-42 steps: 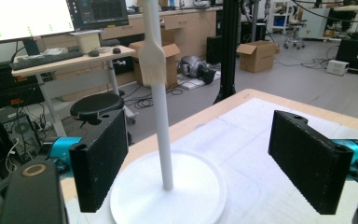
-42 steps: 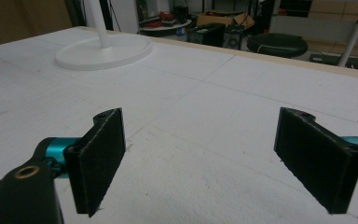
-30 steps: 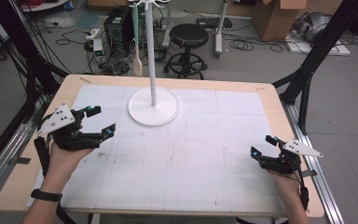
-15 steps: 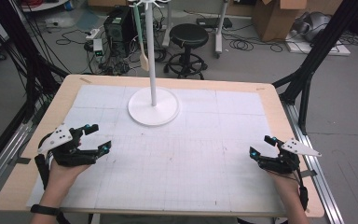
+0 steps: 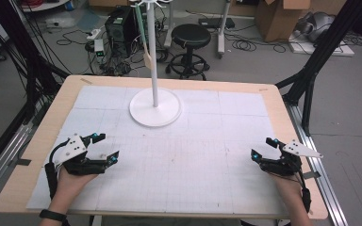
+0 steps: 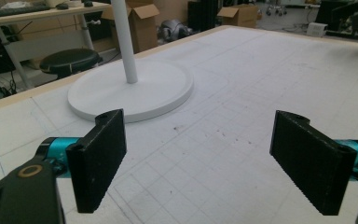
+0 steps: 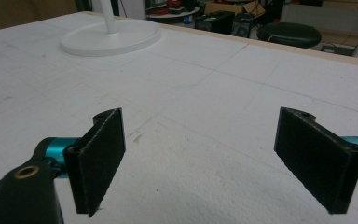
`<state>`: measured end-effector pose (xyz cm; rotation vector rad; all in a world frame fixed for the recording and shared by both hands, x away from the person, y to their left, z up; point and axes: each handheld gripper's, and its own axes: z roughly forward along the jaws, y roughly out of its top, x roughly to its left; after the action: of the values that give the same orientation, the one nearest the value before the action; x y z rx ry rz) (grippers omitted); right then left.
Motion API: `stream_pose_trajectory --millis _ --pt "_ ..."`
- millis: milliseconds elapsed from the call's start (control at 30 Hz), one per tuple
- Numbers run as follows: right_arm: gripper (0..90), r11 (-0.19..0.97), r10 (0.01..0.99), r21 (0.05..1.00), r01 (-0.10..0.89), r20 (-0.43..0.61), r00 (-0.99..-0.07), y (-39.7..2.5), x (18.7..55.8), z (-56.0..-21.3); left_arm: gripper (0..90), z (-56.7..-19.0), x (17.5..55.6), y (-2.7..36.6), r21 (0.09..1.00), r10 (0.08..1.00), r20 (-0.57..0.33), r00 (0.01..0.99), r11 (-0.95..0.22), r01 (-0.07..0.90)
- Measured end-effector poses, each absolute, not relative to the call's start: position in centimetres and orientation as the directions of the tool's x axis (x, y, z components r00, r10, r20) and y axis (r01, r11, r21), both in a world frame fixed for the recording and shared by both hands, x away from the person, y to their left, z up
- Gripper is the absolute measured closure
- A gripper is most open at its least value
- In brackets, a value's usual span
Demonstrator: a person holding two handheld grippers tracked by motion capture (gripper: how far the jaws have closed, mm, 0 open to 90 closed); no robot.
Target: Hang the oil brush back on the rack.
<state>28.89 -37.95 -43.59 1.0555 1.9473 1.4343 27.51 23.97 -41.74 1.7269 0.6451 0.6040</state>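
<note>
Retreat on the left side: holding the left gripper [image 5: 107, 146] low over the white gridded mat [image 5: 193, 160], near the front-left corner of the light wooden table [image 5: 42, 136]. Sitting further back toward the person than a second ago, when hovering closer to the white pole stand with the round flat base [image 5: 143, 113]. Keeping its jaws spread wide and gripping nothing, with bare mat lying between the black pads in the left gripper view. Resting the right gripper [image 5: 261, 147] at the front-right of the mat, unmoved over that same second, jaws likewise spread and empty. Leaving the stand upright at the far middle of the mat, well apart from both grippers, with a pale spatula on a green handle [image 5: 146, 52] hanging beside the pole. Judging by this, settling into a rest pose rather than reaching. Carrying nothing, so probably closing off work at the stand or pausing before a fresh approach.
</note>
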Motion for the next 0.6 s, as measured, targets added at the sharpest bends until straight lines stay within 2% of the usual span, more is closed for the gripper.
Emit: stream_pose_trajectory --millis 600 --pt "15.7 0.145 0.824 0.946 0.288 0.046 -0.565 -38.44 27.94 -43.64 19.5 -41.95 27.67 23.07 0.974 0.676 0.058 0.735 -0.201 0.108"
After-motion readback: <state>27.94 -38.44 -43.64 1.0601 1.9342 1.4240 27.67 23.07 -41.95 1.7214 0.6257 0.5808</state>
